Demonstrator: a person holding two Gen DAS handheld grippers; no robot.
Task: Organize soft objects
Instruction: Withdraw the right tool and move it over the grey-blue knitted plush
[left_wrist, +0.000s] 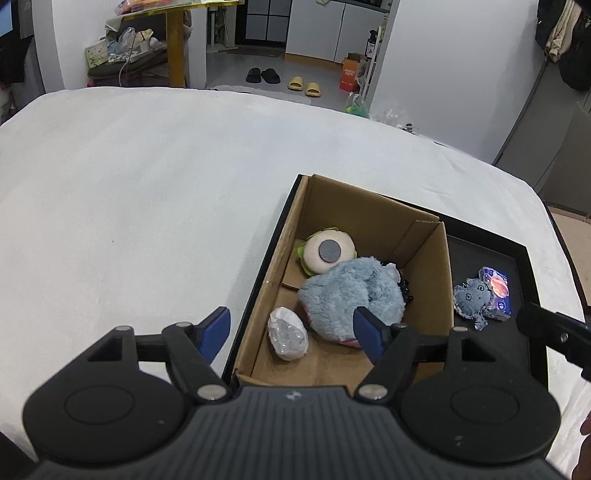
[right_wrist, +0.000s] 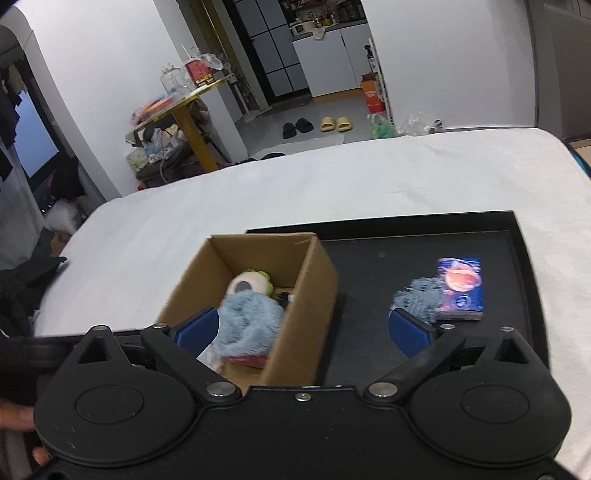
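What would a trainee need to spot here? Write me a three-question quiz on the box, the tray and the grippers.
1. True or false: the blue plush lies inside the cardboard box.
2. Which soft thing is not yet in the box?
A. the burger plush
B. the denim toy
C. the white bag
3. Fill in: the denim toy lies on the black ____, against a small blue carton.

Key
1. True.
2. B. It lies outside the box; the other two are in it.
3. Tray. The left gripper and right gripper are both open and hold nothing.
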